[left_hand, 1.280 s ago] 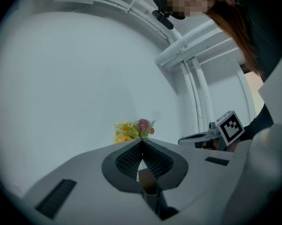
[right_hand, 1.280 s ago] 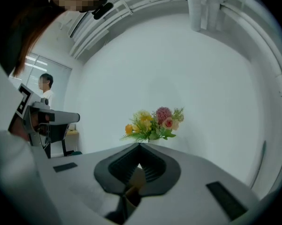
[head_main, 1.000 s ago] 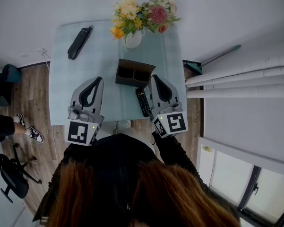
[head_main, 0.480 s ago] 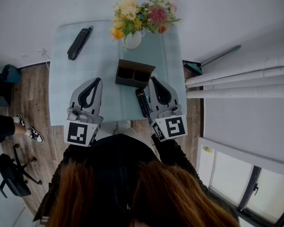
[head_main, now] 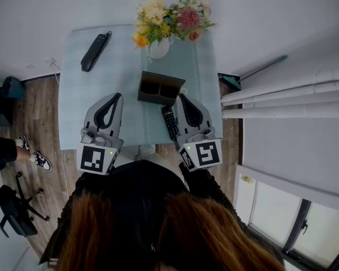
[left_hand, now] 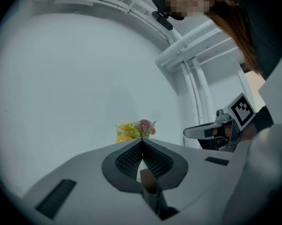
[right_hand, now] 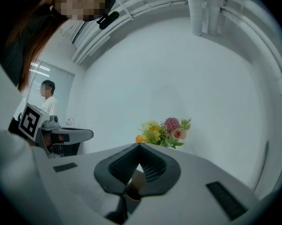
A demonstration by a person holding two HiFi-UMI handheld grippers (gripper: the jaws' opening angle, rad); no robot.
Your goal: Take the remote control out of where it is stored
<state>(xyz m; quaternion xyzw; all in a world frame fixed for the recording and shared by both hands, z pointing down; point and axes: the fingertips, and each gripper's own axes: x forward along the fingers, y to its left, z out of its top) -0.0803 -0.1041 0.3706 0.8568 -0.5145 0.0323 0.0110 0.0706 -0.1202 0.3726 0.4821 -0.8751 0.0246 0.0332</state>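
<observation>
1. Fingers of the left gripper [left_hand: 141, 142] and right gripper [right_hand: 139, 146] meet tip to tip, empty; pads black and ribbed
2. Slim black remote [head_main: 170, 122] lies flat on the pale blue table [head_main: 73, 95], at 6 o'clock from the brown two-slot box [head_main: 161, 87]
3. Since a second ago the right gripper has edged toward the remote; remote unmoved
4. Flowers [head_main: 169, 18] at the box's 12 o'clock; black case [head_main: 95, 51] at 10 o'clock

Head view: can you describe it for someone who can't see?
A remote lies flat on a pale blue table in front of a brown box, beside the shut right claw. The left claw is shut too; flowers stand behind the box.
</observation>
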